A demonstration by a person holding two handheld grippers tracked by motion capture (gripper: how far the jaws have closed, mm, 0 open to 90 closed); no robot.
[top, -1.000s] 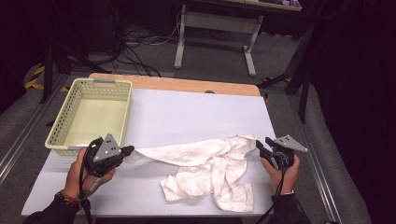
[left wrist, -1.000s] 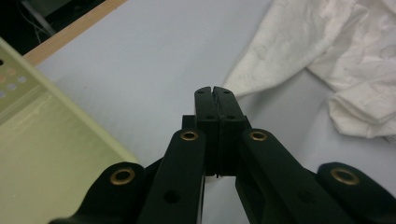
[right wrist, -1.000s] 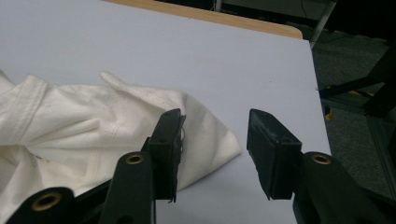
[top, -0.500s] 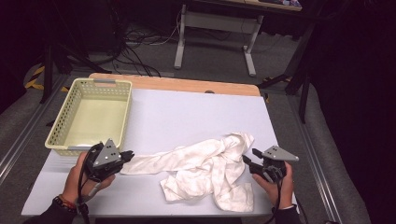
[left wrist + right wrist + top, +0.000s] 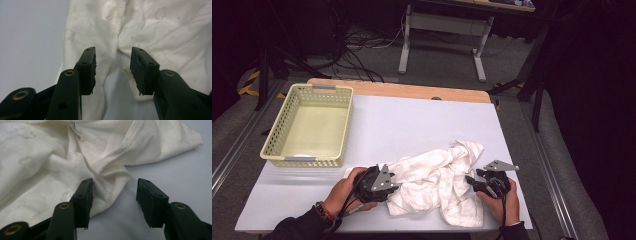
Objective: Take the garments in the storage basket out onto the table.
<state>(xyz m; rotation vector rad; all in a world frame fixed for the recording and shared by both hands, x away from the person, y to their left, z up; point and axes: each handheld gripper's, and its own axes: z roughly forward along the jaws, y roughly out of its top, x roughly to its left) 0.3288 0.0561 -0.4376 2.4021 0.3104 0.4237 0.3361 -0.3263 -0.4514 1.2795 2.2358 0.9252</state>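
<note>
We see the white cloth [image 5: 439, 182] crumpled in a heap on the near half of the table [image 5: 422, 120], toward 5 o'clock from the table's middle, with a loose flap reaching the near edge. Its hems and a small sewn label [image 5: 76, 133] show in the right gripper view.

Around it we find 1 pale yellow basket [image 5: 307, 125] at 10 o'clock, well apart from the cloth, standing on the table's far left part. Nothing lies between the cloth and the 2 grippers. Beyond the table's far edge a metal stand [image 5: 444, 40] and cables [image 5: 357, 45] sit on the dark floor.

The left gripper [image 5: 394, 181] lies at 9 o'clock of the heap, just at its left edge. Its jaws have just been opening and now stand partly apart over a fold of cloth [image 5: 113, 53], which lies under the gap without the pads pressing on it.

The right gripper [image 5: 471, 182] sits at 3 o'clock of the heap, pointing toward it. Its jaws stand about half open; a hemmed edge [image 5: 113, 192] runs just beside the left jaw, and bare table shows in the rest of the gap. Neither gripper holds anything.
</note>
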